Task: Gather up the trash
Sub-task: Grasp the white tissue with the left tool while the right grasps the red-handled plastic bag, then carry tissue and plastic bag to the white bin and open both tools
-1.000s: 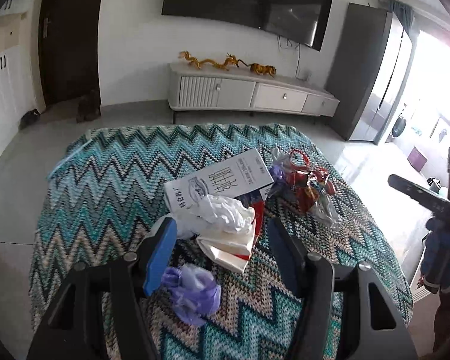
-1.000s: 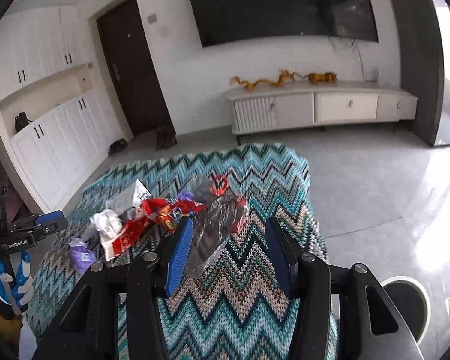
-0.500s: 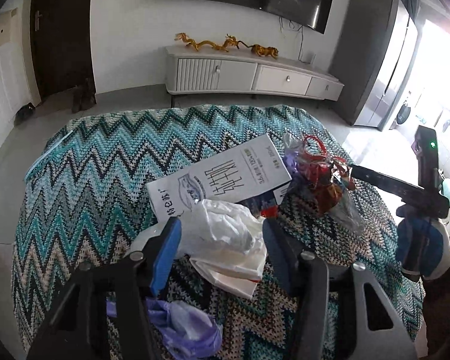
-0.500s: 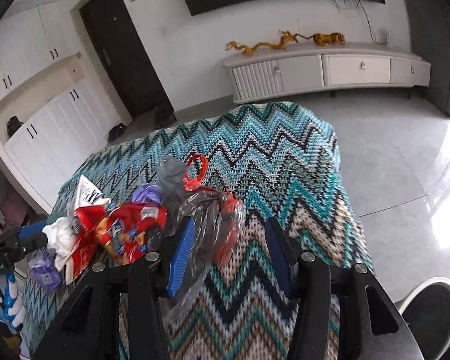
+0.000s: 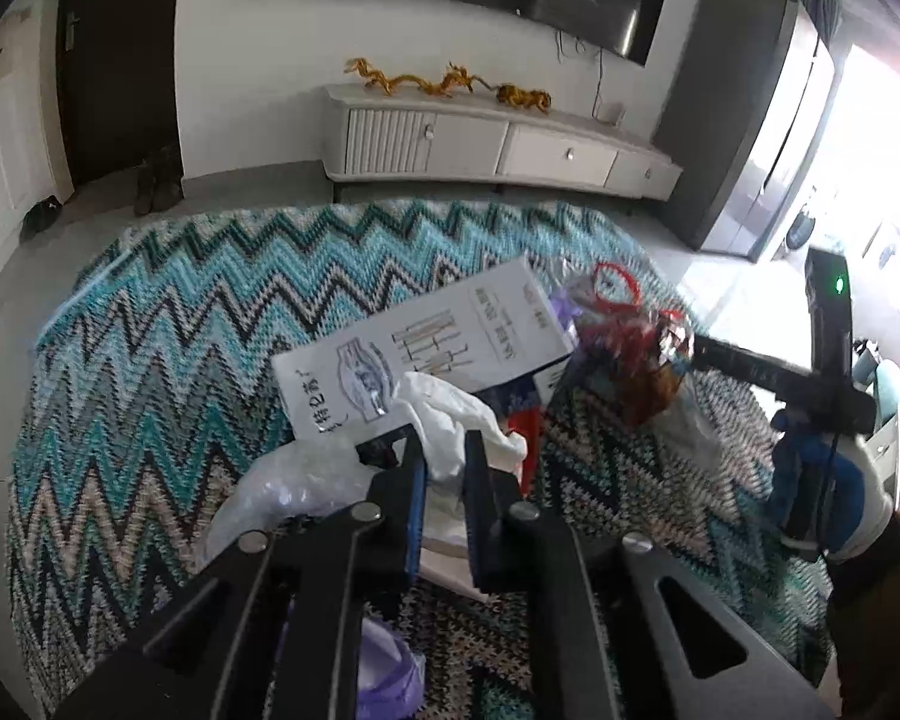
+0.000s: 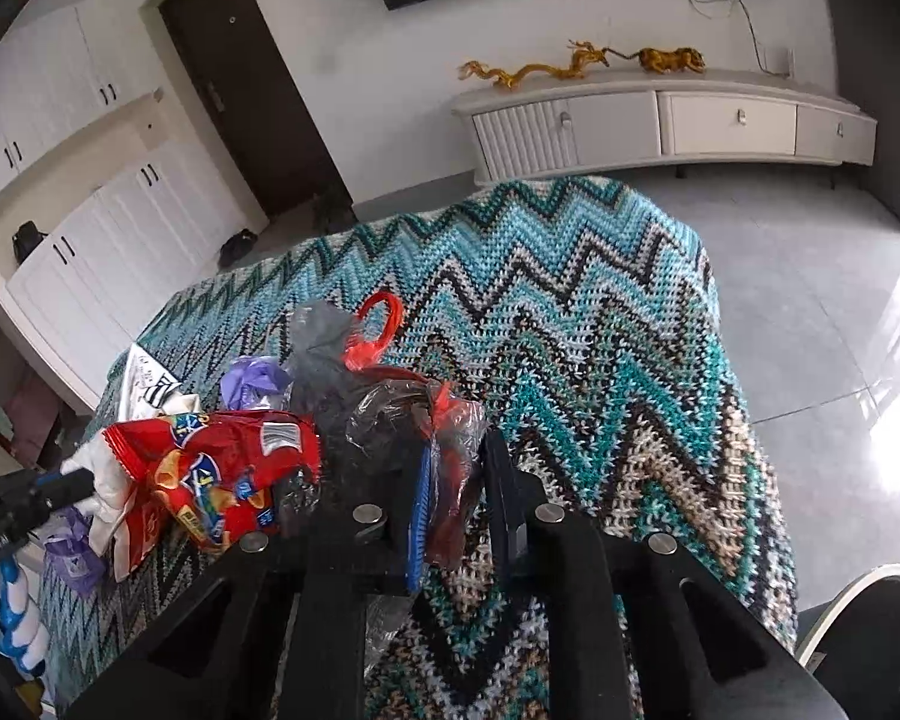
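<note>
Trash lies on a table under a zigzag knit cloth [image 5: 168, 324]. My left gripper [image 5: 445, 456] is shut on a crumpled white plastic bag [image 5: 450, 414]. A white printed box [image 5: 426, 342] lies behind it, a clear bag [image 5: 294, 486] to the left, a purple bag [image 5: 384, 672] below. My right gripper [image 6: 455, 474] is shut on a clear plastic bag with red handles [image 6: 444, 420]. A red snack packet [image 6: 216, 468], a purple wad [image 6: 252, 381] and a grey bag [image 6: 318, 336] lie beside it. The right gripper also shows in the left wrist view [image 5: 684, 348].
A white TV cabinet [image 5: 498, 144] with gold dragon figures stands at the far wall under a TV. A dark door and white cupboards [image 6: 120, 228] are to the left. A round bin rim [image 6: 864, 612] shows on the floor at lower right.
Both grippers moved forward into the trash and closed: the left on the white plastic bag, the right on the clear red-handled bag.
</note>
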A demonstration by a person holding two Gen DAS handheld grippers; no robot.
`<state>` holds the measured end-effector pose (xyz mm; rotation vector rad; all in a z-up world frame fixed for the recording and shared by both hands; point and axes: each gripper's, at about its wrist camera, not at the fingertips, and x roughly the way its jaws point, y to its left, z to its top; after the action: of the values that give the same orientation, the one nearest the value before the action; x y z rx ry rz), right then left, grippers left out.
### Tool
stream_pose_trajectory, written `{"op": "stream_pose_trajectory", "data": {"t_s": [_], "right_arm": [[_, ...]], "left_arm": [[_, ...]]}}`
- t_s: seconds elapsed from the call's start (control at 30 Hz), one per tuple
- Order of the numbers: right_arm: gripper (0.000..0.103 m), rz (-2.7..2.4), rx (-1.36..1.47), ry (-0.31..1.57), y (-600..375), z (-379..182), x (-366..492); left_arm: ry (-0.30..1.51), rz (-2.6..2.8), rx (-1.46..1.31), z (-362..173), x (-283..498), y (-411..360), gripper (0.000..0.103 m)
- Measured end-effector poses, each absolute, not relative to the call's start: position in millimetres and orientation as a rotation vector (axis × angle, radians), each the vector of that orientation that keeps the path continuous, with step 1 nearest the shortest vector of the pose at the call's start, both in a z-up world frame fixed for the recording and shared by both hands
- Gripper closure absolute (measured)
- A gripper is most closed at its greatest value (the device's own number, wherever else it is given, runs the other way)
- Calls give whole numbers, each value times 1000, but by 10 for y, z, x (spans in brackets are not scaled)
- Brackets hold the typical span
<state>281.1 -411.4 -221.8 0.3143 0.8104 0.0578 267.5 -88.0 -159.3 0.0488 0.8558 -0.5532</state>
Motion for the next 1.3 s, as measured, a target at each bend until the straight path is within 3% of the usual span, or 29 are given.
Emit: {"op": "stream_pose_trajectory", "data": {"t_s": [0.43, 0.73, 1.0, 1.3], "right_arm": [[88, 48, 222, 633, -3988, -1342, 1933], [88, -10, 256, 521, -4310, -974, 1205], [88, -187, 307, 509, -5078, -1152, 503], [88, -495, 445, 692, -6201, -2198, -130]], "left_arm": [[713, -519, 5, -884, 2106, -537, 94], [652, -560, 33, -525, 1718, -713, 94], [701, -721, 106, -538, 1517, -1747, 94], [860, -969, 283, -1104, 1227, -3800, 94]]}}
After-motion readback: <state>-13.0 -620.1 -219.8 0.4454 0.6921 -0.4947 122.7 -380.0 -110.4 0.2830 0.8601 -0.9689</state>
